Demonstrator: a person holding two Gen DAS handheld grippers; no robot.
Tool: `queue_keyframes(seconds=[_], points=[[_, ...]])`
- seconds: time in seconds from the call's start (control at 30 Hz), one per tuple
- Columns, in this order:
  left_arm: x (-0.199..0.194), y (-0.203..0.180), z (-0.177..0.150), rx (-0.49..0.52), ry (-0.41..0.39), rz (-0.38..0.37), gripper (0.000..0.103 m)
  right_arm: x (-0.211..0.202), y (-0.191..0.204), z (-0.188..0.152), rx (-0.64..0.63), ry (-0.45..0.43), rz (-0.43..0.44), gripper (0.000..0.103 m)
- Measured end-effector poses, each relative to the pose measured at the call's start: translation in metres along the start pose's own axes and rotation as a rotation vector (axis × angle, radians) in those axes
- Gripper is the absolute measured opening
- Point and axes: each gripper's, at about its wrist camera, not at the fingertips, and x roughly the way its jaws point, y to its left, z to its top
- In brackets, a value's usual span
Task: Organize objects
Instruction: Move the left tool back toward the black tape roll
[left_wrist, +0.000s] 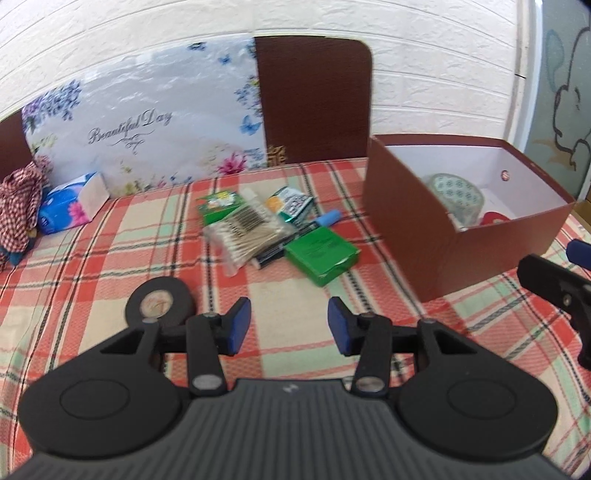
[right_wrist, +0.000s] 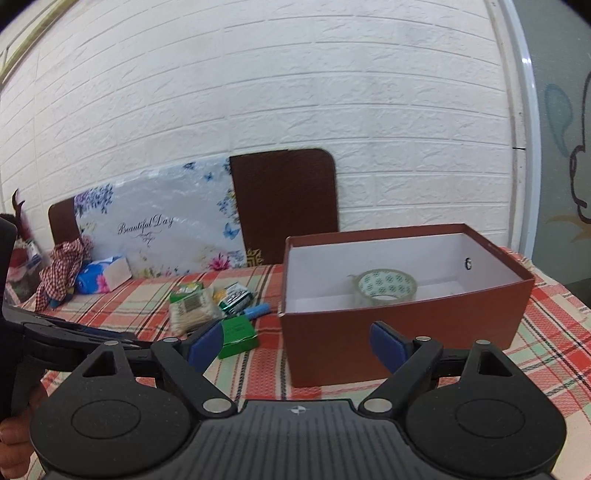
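Observation:
A brown box (left_wrist: 413, 236) (right_wrist: 402, 332) stands open on the plaid cloth and holds a patterned tape roll (right_wrist: 386, 286) (left_wrist: 456, 197). A pile lies to its left: a cotton swab pack (left_wrist: 247, 232) (right_wrist: 192, 308), a green box (left_wrist: 321, 254) (right_wrist: 238, 332), a blue tube (left_wrist: 328, 218) (right_wrist: 256, 311) and small packets (left_wrist: 291, 203). A black tape roll (left_wrist: 159, 304) lies just left of my left gripper (left_wrist: 290, 325), which is open and empty. My right gripper (right_wrist: 295, 347) is open and empty in front of the box.
A floral board (left_wrist: 147, 122) and a brown board (left_wrist: 314, 99) lean on the white brick wall. A blue tissue pack (left_wrist: 72, 203) and a checked cloth (left_wrist: 18, 206) lie at the far left. The right gripper shows at the right edge of the left wrist view (left_wrist: 561, 291).

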Motion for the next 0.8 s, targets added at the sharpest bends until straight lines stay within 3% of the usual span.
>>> queue_keyframes(seconds=[0.57, 0.7, 0.8], points=[[0.032, 0.104, -0.024, -0.1, 0.041, 0.126, 0.051, 0.049, 0.079, -0.019, -0.172, 0.159, 0.149, 0.085], [0.042, 0.151, -0.036, -0.164, 0.059, 0.198, 0.051, 0.061, 0.102, -0.025, -0.235, 0.184, 0.197, 0.083], [0.052, 0.189, -0.05, -0.196, 0.035, 0.293, 0.052, 0.073, 0.122, -0.032, -0.278, 0.205, 0.239, 0.077]])
